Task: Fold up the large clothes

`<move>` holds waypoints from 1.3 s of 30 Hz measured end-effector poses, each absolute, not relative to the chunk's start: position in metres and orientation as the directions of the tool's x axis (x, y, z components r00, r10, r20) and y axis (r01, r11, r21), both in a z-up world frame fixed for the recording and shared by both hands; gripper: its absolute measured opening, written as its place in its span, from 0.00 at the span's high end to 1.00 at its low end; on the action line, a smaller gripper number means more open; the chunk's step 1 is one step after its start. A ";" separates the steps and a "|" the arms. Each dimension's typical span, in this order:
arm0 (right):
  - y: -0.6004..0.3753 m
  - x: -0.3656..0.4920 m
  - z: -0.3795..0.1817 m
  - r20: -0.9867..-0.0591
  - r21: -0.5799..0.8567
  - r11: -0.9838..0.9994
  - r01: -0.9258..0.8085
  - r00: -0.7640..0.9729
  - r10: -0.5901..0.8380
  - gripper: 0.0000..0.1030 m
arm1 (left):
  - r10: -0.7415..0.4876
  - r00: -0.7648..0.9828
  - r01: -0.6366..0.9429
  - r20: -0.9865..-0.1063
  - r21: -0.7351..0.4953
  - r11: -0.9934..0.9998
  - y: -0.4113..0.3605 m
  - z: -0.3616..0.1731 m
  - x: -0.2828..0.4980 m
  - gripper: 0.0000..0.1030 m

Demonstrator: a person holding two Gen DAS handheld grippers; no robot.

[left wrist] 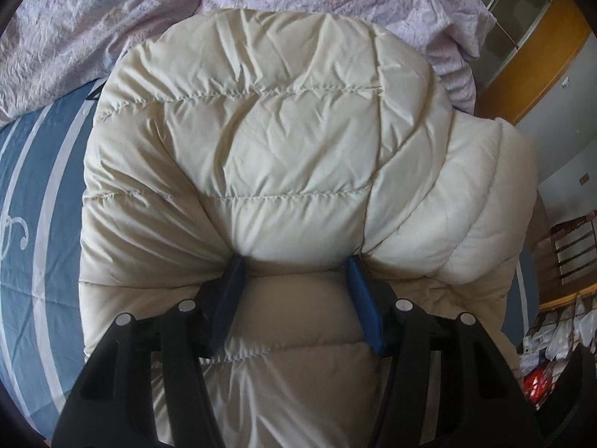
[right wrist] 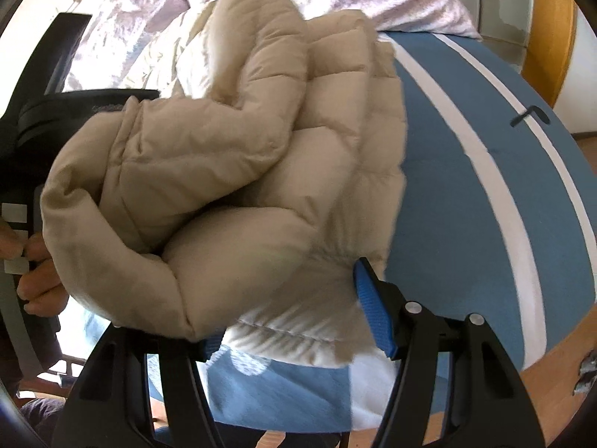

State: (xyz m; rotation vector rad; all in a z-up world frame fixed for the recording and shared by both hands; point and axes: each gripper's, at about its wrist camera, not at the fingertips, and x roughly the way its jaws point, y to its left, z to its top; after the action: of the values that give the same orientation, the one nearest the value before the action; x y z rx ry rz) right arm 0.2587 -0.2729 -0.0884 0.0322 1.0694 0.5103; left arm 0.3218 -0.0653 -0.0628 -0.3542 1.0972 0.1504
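A cream quilted puffer jacket (left wrist: 283,149) lies bunched on a blue bed cover with white stripes (left wrist: 33,194). My left gripper (left wrist: 296,261) has its blue fingers (left wrist: 360,291) pressed into a thick fold of the jacket and is shut on it. In the right wrist view the same jacket (right wrist: 224,171) hangs in a lifted, folded bundle. My right gripper (right wrist: 287,298) is shut on its lower edge; the right blue finger (right wrist: 373,310) shows, the left one is mostly hidden under the cloth.
A crumpled lilac duvet (left wrist: 93,18) lies at the back of the bed. A wooden wardrobe (left wrist: 537,48) stands at the right. The other handheld gripper and a hand (right wrist: 33,261) are at the left of the right wrist view. The wooden floor (right wrist: 559,366) shows beyond the bed's edge.
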 end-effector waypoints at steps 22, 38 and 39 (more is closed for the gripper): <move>-0.262 0.302 0.018 -0.689 0.288 0.843 -0.454 0.513 0.511 0.37 | 0.097 0.470 -0.333 -0.877 -0.074 0.940 -0.018 -0.043 0.295 0.41; -0.204 0.320 -0.007 -0.753 0.212 0.835 -0.508 0.459 0.471 0.52 | 0.057 0.462 -0.340 -0.885 -0.117 0.933 -0.024 -0.052 0.297 0.41; -0.204 0.323 -0.012 -0.764 0.203 0.842 -0.500 0.457 0.456 0.54 | 0.055 0.463 -0.339 -0.885 -0.119 0.933 -0.024 -0.051 0.297 0.41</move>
State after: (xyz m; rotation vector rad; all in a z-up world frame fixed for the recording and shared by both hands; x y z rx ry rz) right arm 0.3233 -0.2042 -0.0119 -0.0529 0.9245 0.5896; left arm 0.2970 -0.0244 -0.0514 -0.2965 1.0658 0.2468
